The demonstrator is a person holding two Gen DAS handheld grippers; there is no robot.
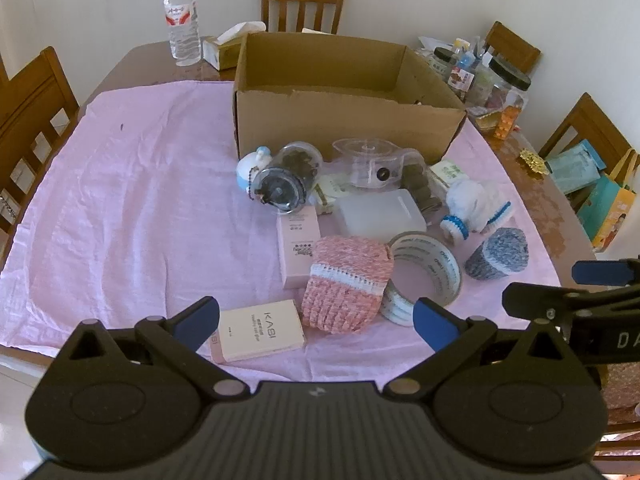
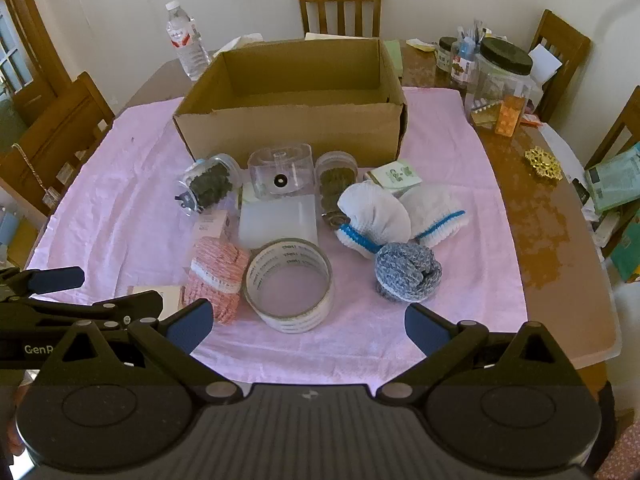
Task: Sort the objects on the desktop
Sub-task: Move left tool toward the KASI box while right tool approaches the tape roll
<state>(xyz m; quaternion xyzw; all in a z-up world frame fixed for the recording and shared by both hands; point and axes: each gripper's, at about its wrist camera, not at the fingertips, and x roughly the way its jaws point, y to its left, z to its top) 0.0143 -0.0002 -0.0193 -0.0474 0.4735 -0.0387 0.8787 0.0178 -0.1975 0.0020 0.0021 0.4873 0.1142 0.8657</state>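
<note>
left gripper (image 1: 316,322) wide, empty | right gripper (image 2: 306,326) wide, empty | both above clutter, likely choosing | cardboard box (image 2: 292,132) apparently empty, open for sorted items

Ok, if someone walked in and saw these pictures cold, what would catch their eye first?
Probably the big open cardboard box at the back of the pink cloth, seemingly empty. Next, the jumble heaped before it: a tape roll nearest, a pink knitted piece on its left, a blue-grey knitted ball on its right. Both grippers hover open at the near edge.
</note>
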